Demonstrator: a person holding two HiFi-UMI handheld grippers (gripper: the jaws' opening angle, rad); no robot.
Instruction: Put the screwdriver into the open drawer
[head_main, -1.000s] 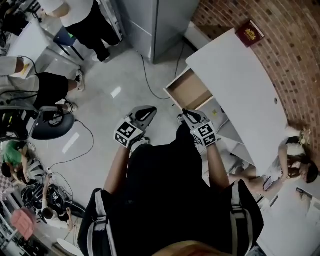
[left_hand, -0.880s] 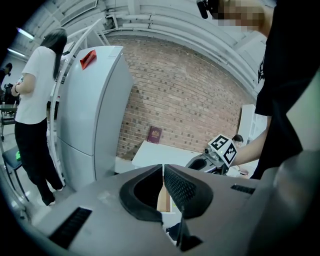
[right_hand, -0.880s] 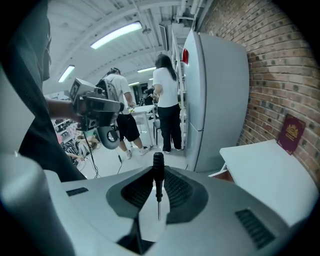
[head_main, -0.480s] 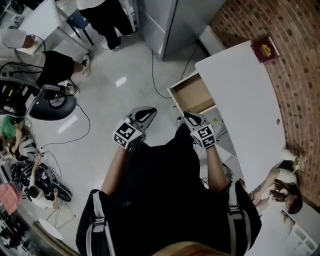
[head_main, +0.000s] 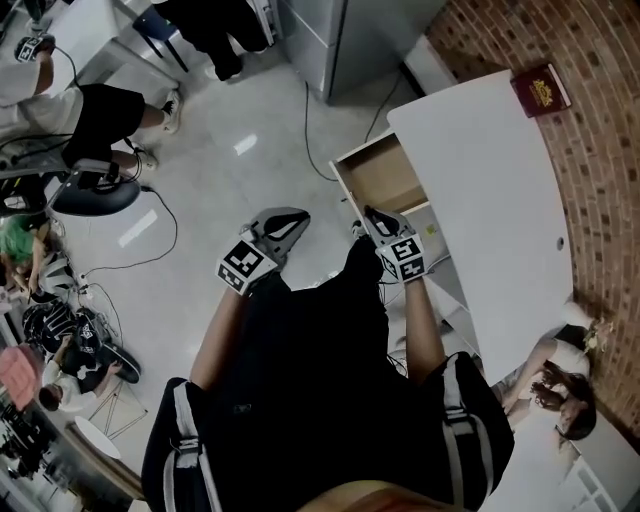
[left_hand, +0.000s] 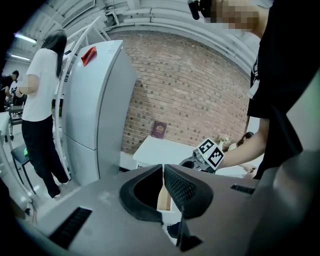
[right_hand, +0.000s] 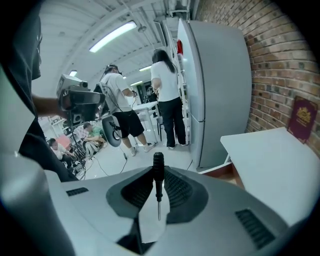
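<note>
Screwdriver (right_hand: 158, 169) — black handle, thin shaft — clamped in right gripper (right_hand: 159, 191).

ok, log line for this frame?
right gripper: shut on screwdriver | left gripper: shut, empty | drawer: open | stage: screwdriver not yet in drawer

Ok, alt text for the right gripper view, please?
The right gripper, jaws shut, holds a black screwdriver, handle away from the camera. Ahead on the right are the open drawer under a white desk, a tall grey cabinet and a brick wall; people stand further back.
</note>
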